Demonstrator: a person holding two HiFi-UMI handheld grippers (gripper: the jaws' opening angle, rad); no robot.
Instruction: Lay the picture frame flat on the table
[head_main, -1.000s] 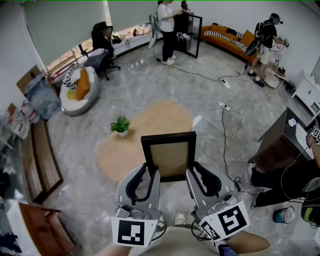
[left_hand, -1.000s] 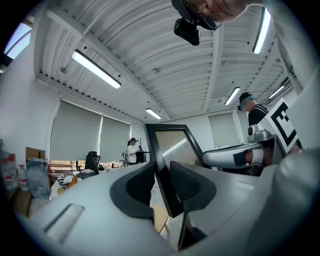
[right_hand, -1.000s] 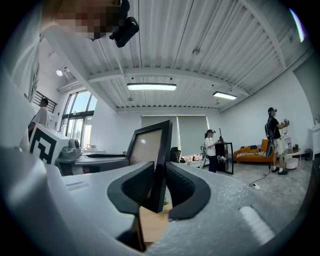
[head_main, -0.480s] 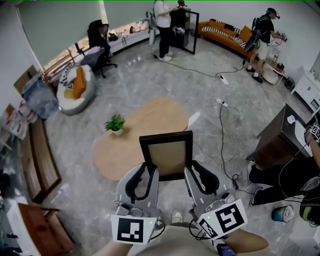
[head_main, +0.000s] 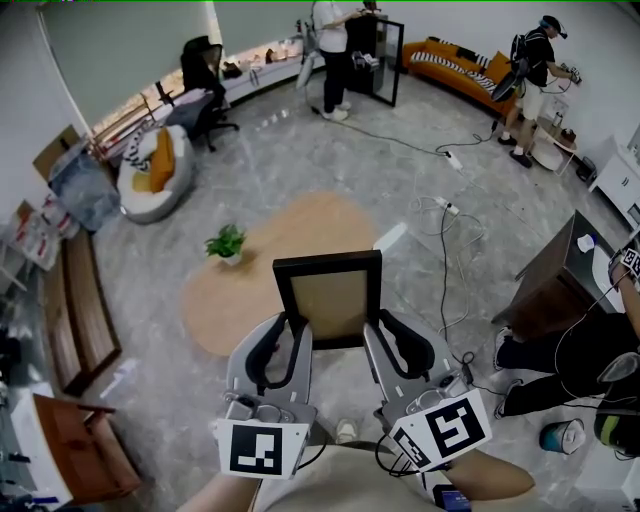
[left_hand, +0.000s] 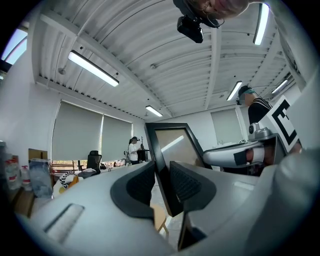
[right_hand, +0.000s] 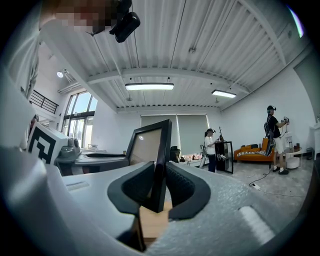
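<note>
My left gripper (head_main: 288, 326) clamped on left edge of picture frame (head_main: 330, 300), my right gripper (head_main: 386, 328) clamped on right edge.

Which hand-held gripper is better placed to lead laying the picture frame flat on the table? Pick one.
Left, narrowly. The left hand-held gripper and right hand-held gripper each clamp a side edge of the upright picture frame, but the table spreads mostly toward the left.
</note>
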